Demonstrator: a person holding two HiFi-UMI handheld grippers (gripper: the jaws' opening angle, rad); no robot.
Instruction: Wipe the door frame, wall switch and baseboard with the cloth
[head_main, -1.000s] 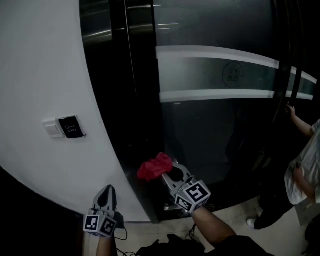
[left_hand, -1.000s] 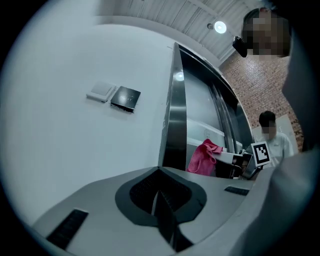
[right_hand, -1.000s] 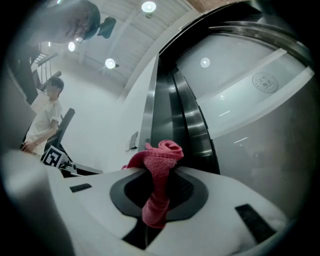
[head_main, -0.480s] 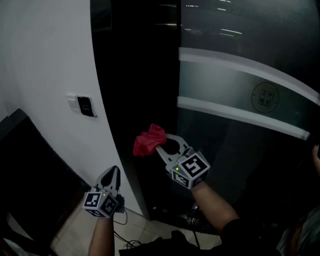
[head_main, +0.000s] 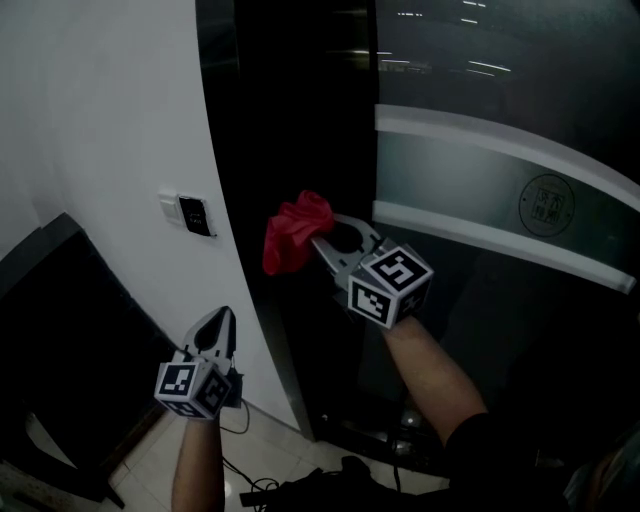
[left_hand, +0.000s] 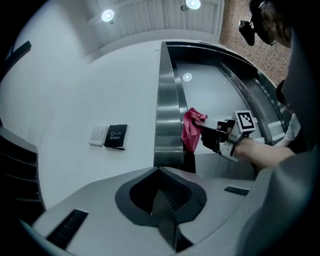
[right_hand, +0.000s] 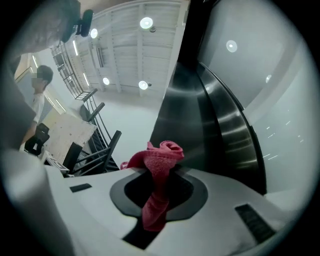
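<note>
A crumpled red cloth (head_main: 291, 235) (right_hand: 158, 172) (left_hand: 190, 128) is clamped in my right gripper (head_main: 322, 240) and pressed against the dark metal door frame (head_main: 285, 180) (left_hand: 166, 120) (right_hand: 200, 125). On the white wall left of the frame sit a black exit switch (head_main: 195, 214) (left_hand: 115, 136) and a white plate (left_hand: 97, 135) beside it. My left gripper (head_main: 215, 330) hangs lower, near the wall, jaws together and holding nothing. A dark baseboard band (head_main: 70, 330) runs along the wall's foot.
Glass door with frosted white stripes (head_main: 500, 190) stands right of the frame. Cables (head_main: 255, 470) lie on the tiled floor below. In the right gripper view a person (right_hand: 37, 95) stands at far left beside stacked dark frames and a board (right_hand: 75, 135).
My right gripper has carried the cloth upward along the door frame. The head view has swung left, so the switch now sits nearer the centre. The left gripper stays low.
</note>
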